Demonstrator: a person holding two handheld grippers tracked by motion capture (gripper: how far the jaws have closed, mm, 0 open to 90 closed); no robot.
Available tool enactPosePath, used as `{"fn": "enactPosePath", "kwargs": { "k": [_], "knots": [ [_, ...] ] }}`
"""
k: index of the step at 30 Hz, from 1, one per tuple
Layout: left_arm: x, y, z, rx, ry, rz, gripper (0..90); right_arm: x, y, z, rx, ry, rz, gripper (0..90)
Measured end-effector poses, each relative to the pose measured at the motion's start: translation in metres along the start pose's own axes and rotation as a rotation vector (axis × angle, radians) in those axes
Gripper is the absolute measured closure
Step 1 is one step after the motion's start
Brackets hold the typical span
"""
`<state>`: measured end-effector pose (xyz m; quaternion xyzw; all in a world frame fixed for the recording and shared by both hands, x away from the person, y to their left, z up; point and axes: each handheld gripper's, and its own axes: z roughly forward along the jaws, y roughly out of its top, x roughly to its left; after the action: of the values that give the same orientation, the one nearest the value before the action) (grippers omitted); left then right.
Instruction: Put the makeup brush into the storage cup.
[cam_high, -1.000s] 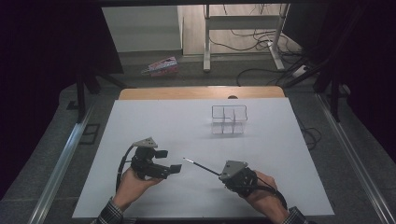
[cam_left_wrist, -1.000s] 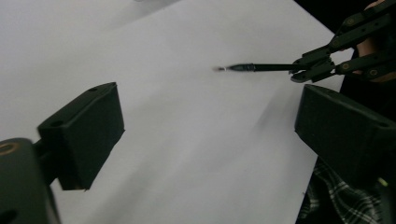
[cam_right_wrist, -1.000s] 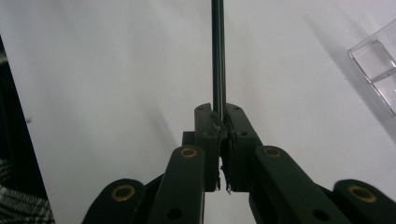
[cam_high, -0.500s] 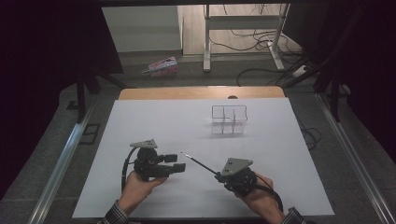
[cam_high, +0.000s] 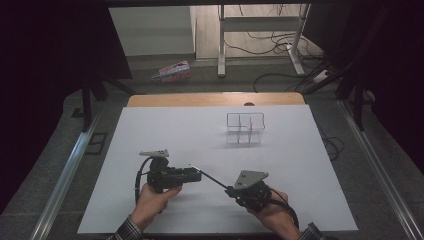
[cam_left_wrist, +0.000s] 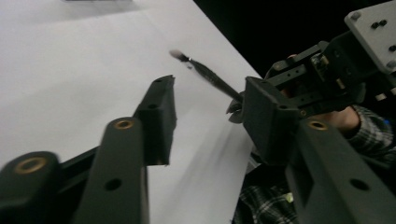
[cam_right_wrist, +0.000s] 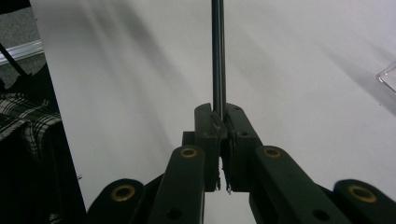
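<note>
So on the left, the left gripper (cam_high: 196, 175) lies on its side just above the white table (cam_high: 150, 135), pointing toward the other hand. Its jaws have just been closing in and now sit partway apart, not pressing on anything. In the left gripper view you can see the thin dark brush (cam_left_wrist: 208, 74) running past the far jaw, with its tip out beyond the gap, so nothing is pinched there.

Moving right, the right gripper (cam_high: 231, 190) has its jaws tight together, clamped on the brush's (cam_high: 206, 175) handle end. The right gripper view shows the stick (cam_right_wrist: 218, 51) rising straight out from between the pads. The brush slants up and to the left over the table, its tip ending right by the left gripper's jaws.

Further right and toward the back of the table there's one clear plastic organizer (cam_high: 245, 128) with dividers, well apart from both hands. Looks like four compartments, and I can't see anything in them.

Count: two grippers, one brush, one organizer.
</note>
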<state>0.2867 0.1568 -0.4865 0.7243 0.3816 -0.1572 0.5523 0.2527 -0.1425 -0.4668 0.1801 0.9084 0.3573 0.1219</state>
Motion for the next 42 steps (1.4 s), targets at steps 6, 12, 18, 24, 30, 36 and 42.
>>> {"fn": "enactPosePath", "kwargs": {
  "k": [6, 12, 18, 24, 30, 36, 42],
  "knots": [
    [0.001, -0.0003, 0.0012, -0.019, -0.03, -0.025, 63.5, 0.0026, 0.0013, 0.0016, -0.009, 0.016, -0.006, 85.5],
    [0.0022, -0.0003, -0.0005, -0.023, -0.044, -0.03, 70.7, 0.0041, 0.0016, 0.0034, -0.007, 0.026, -0.015, 85.5],
    [0.0033, 0.0, -0.0015, -0.032, -0.078, -0.043, 76.9, 0.0046, 0.0013, 0.0045, 0.001, 0.028, -0.022, 85.5],
    [0.0021, 0.0002, -0.0004, -0.052, -0.157, -0.071, 85.4, 0.0043, 0.0002, 0.0074, 0.02, 0.024, -0.022, 85.2],
    [0.001, 0.0003, -0.0013, -0.047, -0.126, -0.058, 85.5, 0.0025, -0.0008, 0.0094, 0.027, 0.04, 0.004, 77.5],
    [-0.0019, 0.0017, -0.0046, -0.035, -0.082, -0.022, 85.5, 0.0005, 0.0001, 0.0078, 0.025, 0.052, 0.02, 68.0],
    [-0.006, 0.0032, -0.0038, -0.008, -0.05, 0.016, 85.5, -0.001, 0.0024, 0.007, 0.014, 0.084, 0.056, 62.2]
  ]
}}
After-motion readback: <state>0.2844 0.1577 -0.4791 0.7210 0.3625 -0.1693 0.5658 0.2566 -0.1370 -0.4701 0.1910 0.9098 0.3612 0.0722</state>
